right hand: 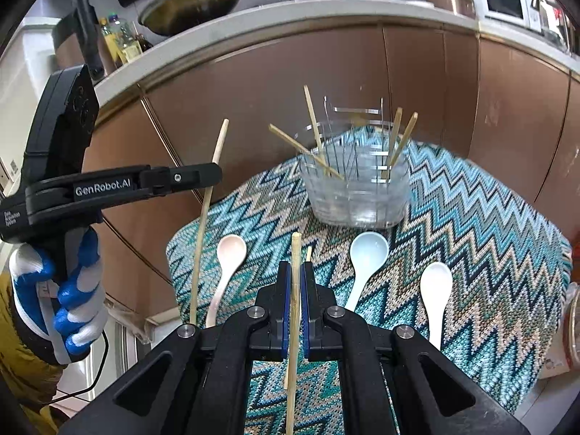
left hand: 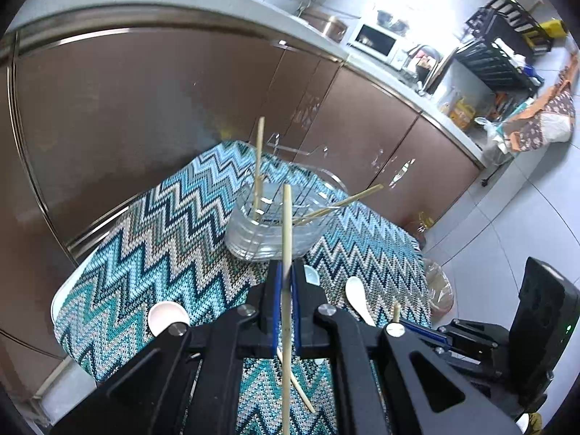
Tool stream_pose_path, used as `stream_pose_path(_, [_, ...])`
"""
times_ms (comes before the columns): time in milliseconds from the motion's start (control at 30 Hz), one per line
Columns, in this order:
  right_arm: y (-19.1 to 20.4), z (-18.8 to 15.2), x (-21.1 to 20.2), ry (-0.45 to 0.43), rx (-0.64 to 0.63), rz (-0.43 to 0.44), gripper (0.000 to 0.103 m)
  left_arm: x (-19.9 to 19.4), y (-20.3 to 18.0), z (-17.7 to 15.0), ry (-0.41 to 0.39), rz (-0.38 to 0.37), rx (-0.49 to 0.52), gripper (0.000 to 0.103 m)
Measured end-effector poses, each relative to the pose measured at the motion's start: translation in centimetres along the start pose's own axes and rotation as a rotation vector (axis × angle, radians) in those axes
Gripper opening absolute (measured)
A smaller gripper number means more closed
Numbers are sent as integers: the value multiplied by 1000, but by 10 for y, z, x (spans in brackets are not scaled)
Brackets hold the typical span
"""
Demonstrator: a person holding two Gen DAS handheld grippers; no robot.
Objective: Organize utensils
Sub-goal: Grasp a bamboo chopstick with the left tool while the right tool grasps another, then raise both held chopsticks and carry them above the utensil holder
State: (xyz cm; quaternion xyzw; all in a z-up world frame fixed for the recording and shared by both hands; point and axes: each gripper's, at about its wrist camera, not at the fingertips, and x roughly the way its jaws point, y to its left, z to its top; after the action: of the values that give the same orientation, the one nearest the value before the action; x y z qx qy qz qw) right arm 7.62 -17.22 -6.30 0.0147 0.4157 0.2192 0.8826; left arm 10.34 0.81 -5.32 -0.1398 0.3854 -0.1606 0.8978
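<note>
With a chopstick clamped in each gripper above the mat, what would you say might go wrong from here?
1. The left gripper and the right gripper each pinch a thin chopstick partway along its length; either could pivot or slip.
2. The clear holder already has chopsticks leaning outward at angles, so an incoming tip may catch on them or nudge the light holder.
3. A dropped stick could land on the spoons lying on the mat.

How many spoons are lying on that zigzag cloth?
3, seen from the right wrist view: a pinkish spoon at left, a pale blue spoon below the clear holder, a white spoon at right. Others may be hidden.
</note>
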Motion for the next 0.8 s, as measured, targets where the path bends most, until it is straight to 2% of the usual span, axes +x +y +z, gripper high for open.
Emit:
stream_pose_path(333, [18,10,-23,-93,-27,3,5,-35,-12,-1,-98,7,50,5])
stream_pose_path(800, [28,42,-46,-222,-54,41,5,-50,-29,11,-183,8,127,5])
